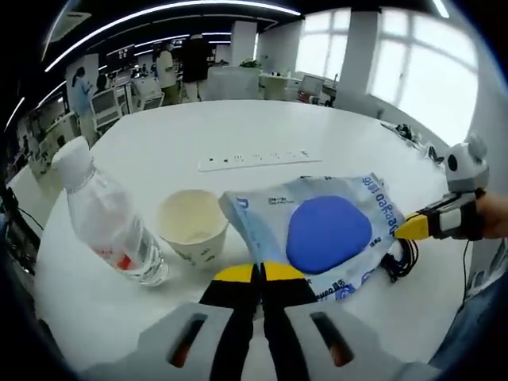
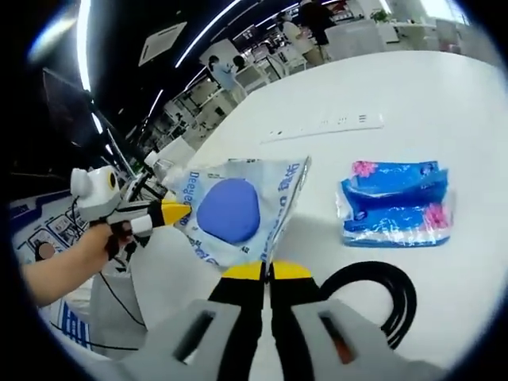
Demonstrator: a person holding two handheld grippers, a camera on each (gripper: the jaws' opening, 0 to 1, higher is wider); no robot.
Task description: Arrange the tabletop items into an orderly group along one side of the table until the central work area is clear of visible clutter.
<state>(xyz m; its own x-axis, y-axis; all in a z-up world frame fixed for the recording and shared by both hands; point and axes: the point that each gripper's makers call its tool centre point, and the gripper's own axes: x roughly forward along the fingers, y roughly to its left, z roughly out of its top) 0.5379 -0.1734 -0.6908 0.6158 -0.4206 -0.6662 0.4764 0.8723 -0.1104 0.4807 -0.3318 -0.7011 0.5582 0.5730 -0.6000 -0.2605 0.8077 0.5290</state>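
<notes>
In the left gripper view, your left gripper (image 1: 258, 274) was clamped on the near edge of the blue-and-white bag (image 1: 317, 230), its yellow-tipped jaws pressed together over the plastic. The right gripper (image 1: 413, 228) entered from the right and met the far right edge of the same bag, so the bag hung stretched between both tools above the white table (image 1: 238, 135). Just left of your jaws stood a paper cup (image 1: 192, 224), upright and apparently empty, and further left a clear water bottle (image 1: 107, 218) leaned in the frame. A white power strip (image 1: 258, 160) lay well beyond the bag, and a black cable (image 1: 401, 260) showed under the bag's right corner. In the right gripper view, your right gripper (image 2: 266, 271) was likewise closed on the bag's edge, with the left gripper (image 2: 171, 213) and a hand (image 2: 99, 238) gripping from the left. Right of your jaws a blue tissue pack (image 2: 397, 202) lay flat, apart from the bag, and the cable looped just beside the jaws at the lower right. By these views, you had little of the task done: cup, bottle, tissue pack, cable and strip were scattered across the working area, not grouped along one side, and the bag itself was not yet set down.
</notes>
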